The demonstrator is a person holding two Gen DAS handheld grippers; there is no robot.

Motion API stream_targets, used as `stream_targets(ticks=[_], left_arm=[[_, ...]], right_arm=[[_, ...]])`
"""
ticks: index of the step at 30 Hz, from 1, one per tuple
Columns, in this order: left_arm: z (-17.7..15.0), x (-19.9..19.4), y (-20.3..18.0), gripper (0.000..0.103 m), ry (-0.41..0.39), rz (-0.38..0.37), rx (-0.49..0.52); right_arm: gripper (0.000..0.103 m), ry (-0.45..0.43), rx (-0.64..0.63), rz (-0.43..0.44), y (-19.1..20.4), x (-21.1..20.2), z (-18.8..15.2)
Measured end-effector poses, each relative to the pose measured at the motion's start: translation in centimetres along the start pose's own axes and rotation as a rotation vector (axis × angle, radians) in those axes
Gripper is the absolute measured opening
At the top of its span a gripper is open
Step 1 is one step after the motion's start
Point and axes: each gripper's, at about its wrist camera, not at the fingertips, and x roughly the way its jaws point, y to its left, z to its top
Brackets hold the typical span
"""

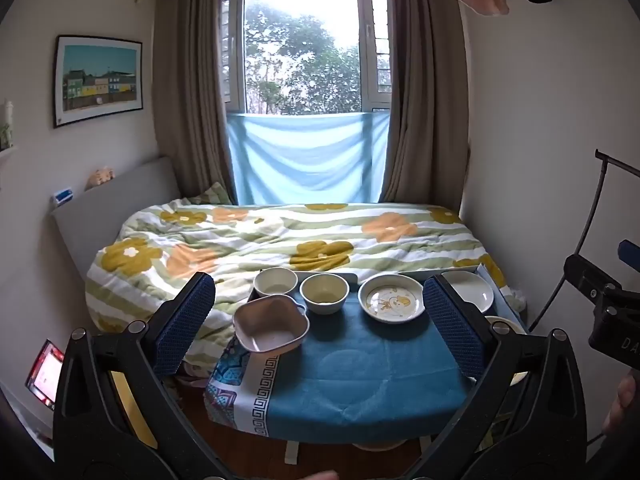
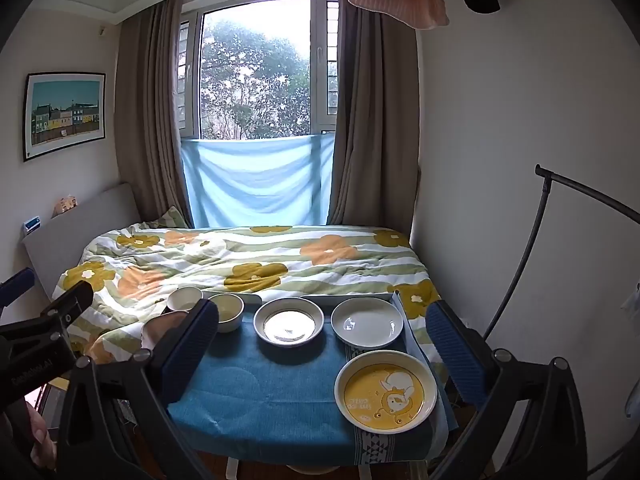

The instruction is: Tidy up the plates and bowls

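Blue tablecloth under bowls and plates, both grippers' jaws wide apart.

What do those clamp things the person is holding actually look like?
Each tool is a black plastic frame with two long angled arms joined by silver bolts. The jaws carry dark blue, finely dimpled pads. The left gripper and right gripper look alike. Seen from the side, the body bears pale lettering, too blurred to read. No sleeves are visible.
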Motion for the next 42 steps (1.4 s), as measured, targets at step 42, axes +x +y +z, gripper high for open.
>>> stream_targets(ticks=[42], left_arm=[[0.0, 0.3, 0.5, 0.103, 0.003, 0.026, -0.009]], right_arm=[[0.103, 0.019, -0.001, 0.001, -0.5, -0.2, -0.1]])
